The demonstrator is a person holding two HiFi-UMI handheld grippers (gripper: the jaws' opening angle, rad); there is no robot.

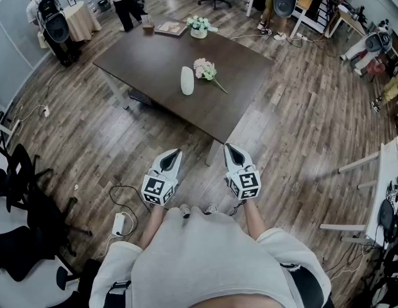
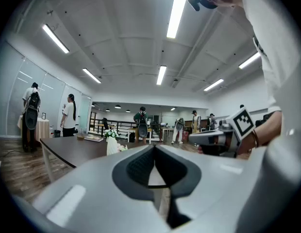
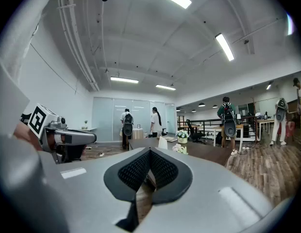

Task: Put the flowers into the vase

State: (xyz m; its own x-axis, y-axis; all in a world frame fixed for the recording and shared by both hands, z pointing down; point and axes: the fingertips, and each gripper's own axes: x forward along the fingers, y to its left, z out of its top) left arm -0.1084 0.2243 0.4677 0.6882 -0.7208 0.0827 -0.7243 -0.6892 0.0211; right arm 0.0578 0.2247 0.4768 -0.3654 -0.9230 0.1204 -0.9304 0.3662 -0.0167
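A white vase (image 1: 187,80) stands upright near the middle of the dark table (image 1: 147,59). A bunch of pale pink flowers (image 1: 205,70) lies on the tabletop just right of it, stems pointing toward the near corner. Both grippers are held level close to my chest, well short of the table. My left gripper (image 1: 176,152) is shut and empty; my right gripper (image 1: 228,147) is shut and empty too. In the left gripper view the vase (image 2: 111,145) shows beyond the shut jaws. In the right gripper view the vase (image 3: 162,142) and flowers (image 3: 180,149) sit ahead.
A potted white bouquet (image 1: 198,27), a tray (image 1: 170,27) and a cup (image 1: 147,25) sit at the table's far edge. People stand at the far side of the room. Black office chairs (image 1: 19,191) are at my left; a power strip and cable (image 1: 119,222) lie on the wooden floor.
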